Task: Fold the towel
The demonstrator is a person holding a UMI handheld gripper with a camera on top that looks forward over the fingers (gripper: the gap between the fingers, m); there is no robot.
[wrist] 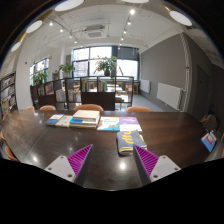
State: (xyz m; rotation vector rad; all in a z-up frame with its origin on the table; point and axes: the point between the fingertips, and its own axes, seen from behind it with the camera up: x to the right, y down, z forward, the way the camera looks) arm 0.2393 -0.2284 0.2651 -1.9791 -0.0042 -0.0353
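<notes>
No towel that I can pick out shows in the gripper view. My gripper (113, 160) is open and empty above a dark wooden table (100, 150). Its two purple pads (80, 156) stand wide apart with bare tabletop between them. A small stack of books or folded items with a yellow and grey cover (127, 142) lies just ahead of the right finger.
Books and booklets (76, 121) lie in a row across the table beyond the fingers, with a purple-covered one (129, 125) among them. Chairs (90, 107) stand at the far edge. Shelving and plants (106, 66) stand by windows behind. A blue object (208, 141) lies at the far right.
</notes>
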